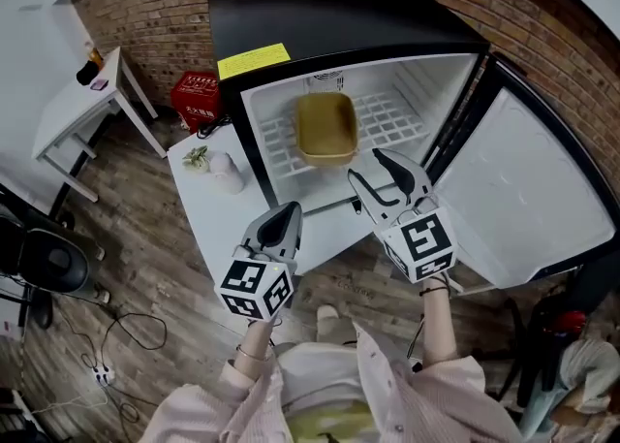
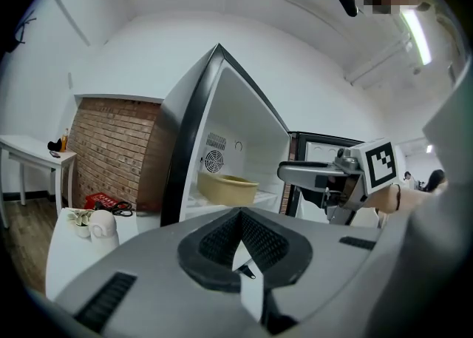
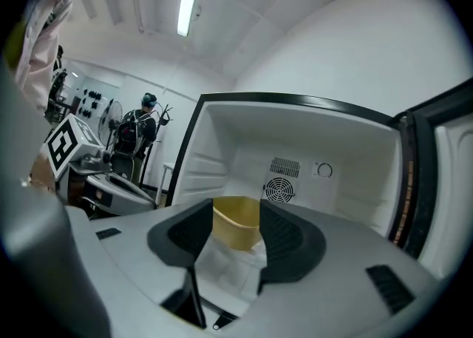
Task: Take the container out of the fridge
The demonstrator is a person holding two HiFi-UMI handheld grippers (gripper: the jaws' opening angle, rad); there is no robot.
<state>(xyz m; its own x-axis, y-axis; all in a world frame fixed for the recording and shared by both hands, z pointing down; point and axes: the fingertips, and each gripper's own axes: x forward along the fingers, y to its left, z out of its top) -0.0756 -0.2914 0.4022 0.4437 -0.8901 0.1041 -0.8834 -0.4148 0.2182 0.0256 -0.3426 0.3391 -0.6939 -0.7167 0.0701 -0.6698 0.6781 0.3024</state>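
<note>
We hold the left gripper [image 1: 291, 210] clenched on nothing and the right gripper [image 1: 366, 164] released, both near the open fridge [image 1: 339, 15], whose yellow label [image 1: 253, 60] is too small to read, while the tan container [image 1: 325, 127] sits untouched on the wire shelf [image 1: 397, 116] inside.

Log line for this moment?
black fridge open; yellow plastic container on shelf; right gripper open, facing it; left gripper shut, empty

A white cup [image 1: 226, 172] and a small green sprig [image 1: 197, 157] are set side by side on a white table [image 1: 218, 223]. A red box [image 1: 197, 99] is placed against the brick wall [image 1: 155, 19].
</note>
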